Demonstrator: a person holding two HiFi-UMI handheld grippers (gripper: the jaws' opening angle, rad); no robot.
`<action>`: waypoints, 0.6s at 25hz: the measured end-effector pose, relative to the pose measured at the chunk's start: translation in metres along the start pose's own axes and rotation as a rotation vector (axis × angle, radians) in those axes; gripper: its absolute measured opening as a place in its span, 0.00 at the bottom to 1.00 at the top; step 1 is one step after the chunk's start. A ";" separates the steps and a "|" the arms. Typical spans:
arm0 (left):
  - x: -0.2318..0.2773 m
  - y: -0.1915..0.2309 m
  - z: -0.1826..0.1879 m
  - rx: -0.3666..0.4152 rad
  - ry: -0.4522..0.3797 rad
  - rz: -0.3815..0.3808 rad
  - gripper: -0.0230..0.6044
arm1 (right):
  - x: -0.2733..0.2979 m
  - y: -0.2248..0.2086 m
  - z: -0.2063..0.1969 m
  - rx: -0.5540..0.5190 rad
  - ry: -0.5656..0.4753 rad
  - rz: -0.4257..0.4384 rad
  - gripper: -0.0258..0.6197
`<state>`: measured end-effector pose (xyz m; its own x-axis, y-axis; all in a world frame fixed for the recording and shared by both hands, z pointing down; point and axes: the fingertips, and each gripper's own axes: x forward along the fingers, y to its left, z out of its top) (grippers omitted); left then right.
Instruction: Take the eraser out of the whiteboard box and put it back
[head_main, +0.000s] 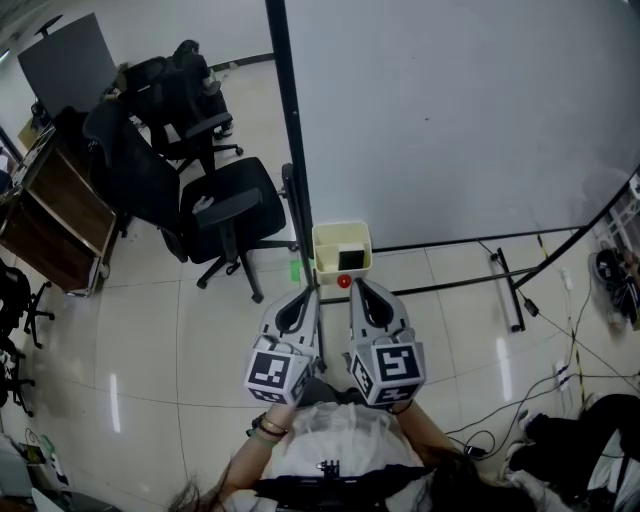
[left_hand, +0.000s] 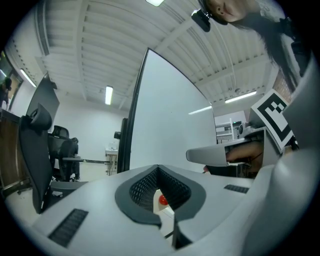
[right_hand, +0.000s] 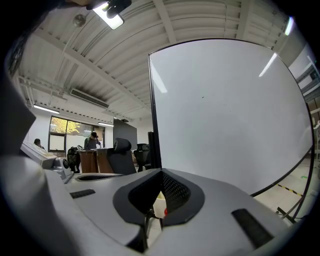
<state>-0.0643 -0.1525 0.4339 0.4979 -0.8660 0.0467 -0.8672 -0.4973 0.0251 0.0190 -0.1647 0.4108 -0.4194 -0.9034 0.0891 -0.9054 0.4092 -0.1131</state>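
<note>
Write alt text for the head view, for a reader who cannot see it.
Seen from above, a person points the left gripper and right gripper, jaws together, at a pale yellow box at the lower left corner of the whiteboard, a dark item inside. Black office chairs stand to the left.

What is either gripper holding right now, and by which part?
Nothing. The left gripper and right gripper are both shut and empty, tips close to the whiteboard box; the dark eraser lies inside it.
</note>
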 end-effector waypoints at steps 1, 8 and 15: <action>0.000 -0.001 0.000 0.001 -0.001 -0.002 0.01 | 0.000 0.000 -0.002 -0.003 0.005 0.001 0.04; 0.001 -0.006 0.002 0.008 -0.011 -0.012 0.01 | -0.001 -0.001 -0.009 -0.016 0.033 -0.003 0.04; 0.001 -0.004 0.004 0.014 -0.010 -0.004 0.01 | 0.000 -0.002 -0.012 -0.010 0.046 -0.001 0.04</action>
<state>-0.0603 -0.1515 0.4302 0.5012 -0.8646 0.0366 -0.8653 -0.5011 0.0117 0.0203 -0.1642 0.4226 -0.4211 -0.8970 0.1348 -0.9063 0.4099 -0.1031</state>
